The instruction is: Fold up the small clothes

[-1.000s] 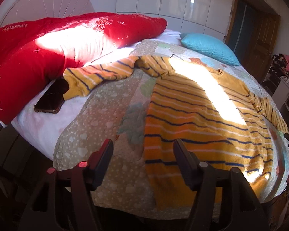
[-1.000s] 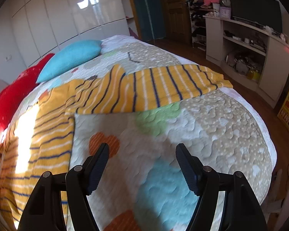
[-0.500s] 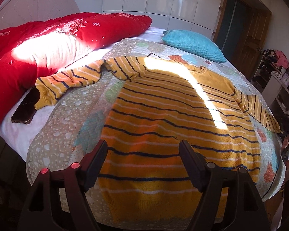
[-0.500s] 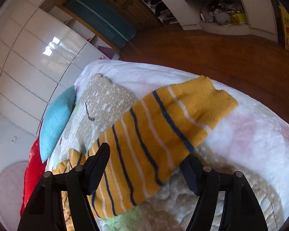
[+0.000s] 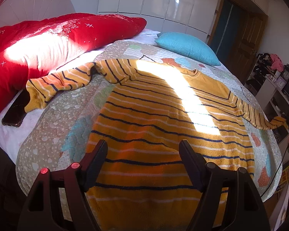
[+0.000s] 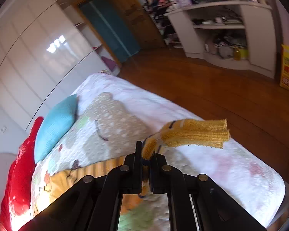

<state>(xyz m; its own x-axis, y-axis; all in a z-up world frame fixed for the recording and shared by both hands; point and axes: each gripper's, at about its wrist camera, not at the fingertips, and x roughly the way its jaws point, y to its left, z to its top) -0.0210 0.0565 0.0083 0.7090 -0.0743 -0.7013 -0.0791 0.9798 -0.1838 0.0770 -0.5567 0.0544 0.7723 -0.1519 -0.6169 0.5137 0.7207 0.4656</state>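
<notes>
Our right claw [image 6: 146, 154] pinches the sweater [image 5: 163, 127] sleeve cuff (lifted off the bed [image 6: 240, 173]); our left claw [image 5: 143, 154] hangs released.

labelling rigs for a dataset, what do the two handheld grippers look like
Both are black plastic two-finger tools. The left gripper has angled linkage arms ending in flat ribbed pads, with red-lit round pivot caps on one arm. The right gripper shows the same black linkage with dull metal rivets. No sleeves show.
</notes>
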